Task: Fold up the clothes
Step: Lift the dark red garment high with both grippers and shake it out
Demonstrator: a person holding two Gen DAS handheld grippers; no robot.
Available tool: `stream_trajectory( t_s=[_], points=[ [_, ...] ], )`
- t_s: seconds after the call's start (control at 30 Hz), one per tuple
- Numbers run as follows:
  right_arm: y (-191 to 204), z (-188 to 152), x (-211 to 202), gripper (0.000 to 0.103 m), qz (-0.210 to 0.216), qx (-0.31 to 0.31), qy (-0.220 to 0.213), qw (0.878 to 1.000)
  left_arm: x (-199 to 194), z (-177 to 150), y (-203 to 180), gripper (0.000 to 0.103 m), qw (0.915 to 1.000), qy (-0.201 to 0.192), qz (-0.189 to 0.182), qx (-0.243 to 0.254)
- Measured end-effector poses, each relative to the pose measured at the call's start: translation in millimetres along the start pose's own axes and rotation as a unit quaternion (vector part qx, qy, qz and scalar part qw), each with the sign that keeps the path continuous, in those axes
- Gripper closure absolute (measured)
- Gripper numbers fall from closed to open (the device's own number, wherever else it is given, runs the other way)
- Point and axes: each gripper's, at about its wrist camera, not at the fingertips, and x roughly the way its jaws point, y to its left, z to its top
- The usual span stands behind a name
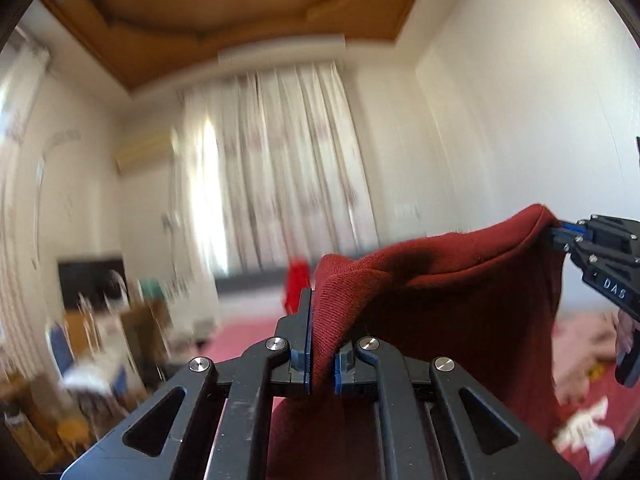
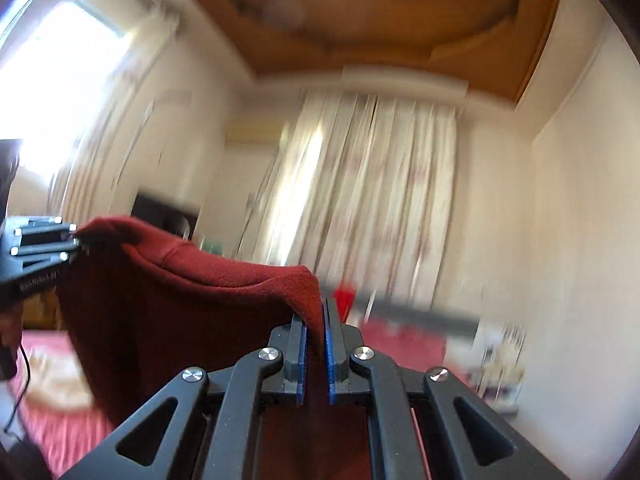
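Red knit garment (image 1: 460, 292) is up in the air, strung between the two tools — left gripper (image 1: 322, 344) has its pads pinched on a bunched bit of one end, right gripper (image 2: 315, 344) is clamped on the other end. Top edge sags between them and the rest hangs down over the pinkish bed (image 2: 48, 420). My guess is it's held high and apart like this so the cloth drops straight and flattens out — hard to say which stage of folding that is.

Both raised – left gripper (image 1: 322, 344) & right gripper (image 2: 316, 344) clamped tight on cloth, facing fwd side by side.
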Motion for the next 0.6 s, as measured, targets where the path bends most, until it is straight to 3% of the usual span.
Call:
stream_trajectory(
  t_s=[0.07, 0.17, 0.3, 0.43, 0.5, 0.6],
  points=[
    [-11.3, 32.4, -21.4, 0.097, -0.013, 0.01, -0.058, 0.998, -21.8, 7.7, 2.3, 0.091, 0.9996, -0.027, 0.011, 0.0],
    [-16.2, 54.3, -51.3, 0.097, -0.022, 0.015, -0.105, 0.994, -54.5, 19.2, 5.7, 0.088, 0.9974, -0.067, 0.026, 0.0],
    [-9.8, 36.4, -73.5, 0.097, -0.023, 0.026, -0.1, 0.994, -98.0, 34.6, 10.3, 0.086, 0.9916, -0.121, 0.047, 0.0],
    [-30.0, 26.1, -129.8, 0.096, -0.001, 0.056, -0.083, 0.995, -131.9, 20.6, 10.5, 0.086, 0.9942, -0.095, 0.043, -0.024],
    [-36.6, 26.6, -155.3, 0.096, 0.009, 0.057, -0.086, 0.995, -155.8, 22.7, -2.9, 0.086, 0.9937, -0.103, 0.046, -0.006],
    [-41.2, 40.4, -193.8, 0.096, 0.017, 0.044, -0.117, 0.992, -195.2, 38.0, -21.0, 0.081, 0.9858, -0.155, 0.056, 0.034]
  ],
)
